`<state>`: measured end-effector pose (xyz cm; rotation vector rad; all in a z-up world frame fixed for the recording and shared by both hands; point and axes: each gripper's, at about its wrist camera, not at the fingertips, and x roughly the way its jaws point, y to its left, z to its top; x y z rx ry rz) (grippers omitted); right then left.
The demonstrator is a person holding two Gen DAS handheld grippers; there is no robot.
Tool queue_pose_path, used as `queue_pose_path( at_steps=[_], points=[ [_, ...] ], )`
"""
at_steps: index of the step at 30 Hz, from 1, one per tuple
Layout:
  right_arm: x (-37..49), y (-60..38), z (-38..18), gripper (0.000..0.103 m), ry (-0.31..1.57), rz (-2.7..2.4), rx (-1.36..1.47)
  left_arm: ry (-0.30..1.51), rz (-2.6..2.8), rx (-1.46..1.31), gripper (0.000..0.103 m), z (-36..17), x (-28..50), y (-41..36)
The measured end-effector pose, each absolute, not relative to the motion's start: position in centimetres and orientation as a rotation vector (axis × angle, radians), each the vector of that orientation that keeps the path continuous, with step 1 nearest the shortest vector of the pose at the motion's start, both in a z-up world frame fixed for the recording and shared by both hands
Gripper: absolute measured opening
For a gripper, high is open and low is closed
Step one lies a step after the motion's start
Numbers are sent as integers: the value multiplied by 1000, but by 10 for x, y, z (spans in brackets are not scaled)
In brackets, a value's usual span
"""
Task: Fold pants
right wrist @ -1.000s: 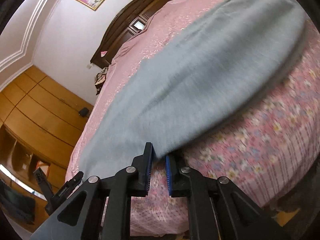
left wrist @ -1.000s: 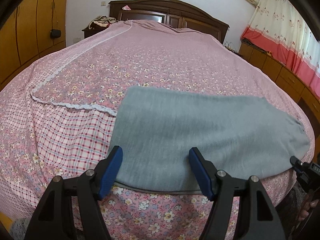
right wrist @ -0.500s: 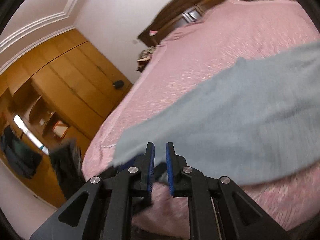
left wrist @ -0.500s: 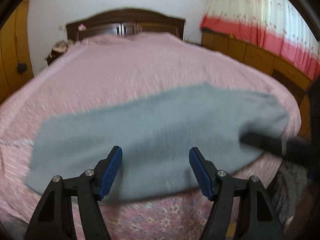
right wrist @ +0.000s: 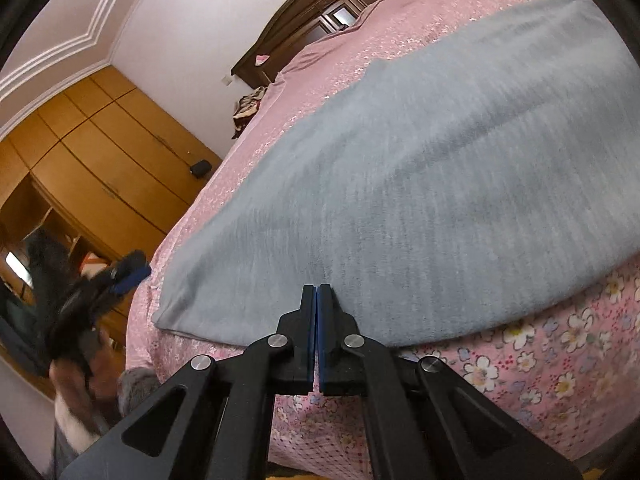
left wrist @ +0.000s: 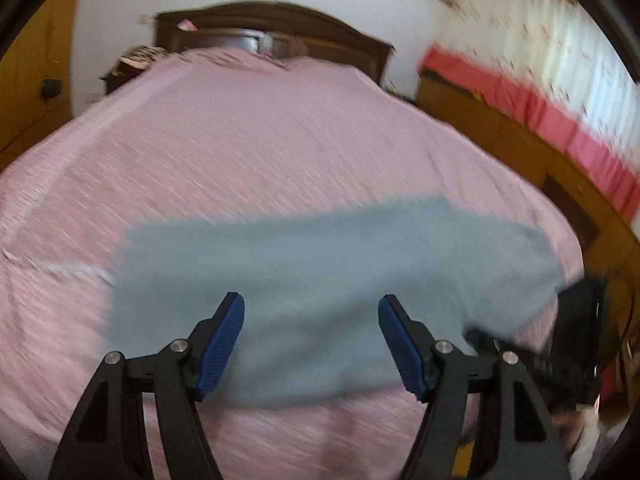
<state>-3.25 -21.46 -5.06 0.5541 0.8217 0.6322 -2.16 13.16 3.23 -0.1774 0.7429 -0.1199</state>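
Pants (right wrist: 420,200) lie flat across the near end of the pink floral bedspread (right wrist: 560,368). We have the right gripper (right wrist: 318,294) closed at their near edge, with cloth apparently pinched; the left gripper (left wrist: 312,320) hovers wide open, empty. Next, we judge, the left needs its own hold before folding.

Soft daylight from the curtained window (left wrist: 560,60), heavy motion blur, fisheye bending and dark corners.
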Motion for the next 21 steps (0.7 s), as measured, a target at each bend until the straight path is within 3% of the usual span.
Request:
queue_pose_path(
  at_steps=[6,8,11,14,16,18,21],
  points=[
    [-36,-220,-56,0,809,642,557,885,23,-216,73,19,42,213],
    [-40,-222,-58,0,802,644,548,895,28,-224,73,11,49,219],
    [-43,-223,-60,0,795,652,551,878,24,-185,64,6,55,212],
    [-47,-226,-60,0,794,656,559,820,75,-131,63,3,54,202],
    [-48,-226,-61,0,789,659,552,780,75,-106,54,0,52,192],
    [-46,-225,-60,0,787,660,556,761,102,-54,20,-5,53,182],
    [-46,-226,-61,0,785,666,560,740,141,15,8,-10,53,170]
  ],
)
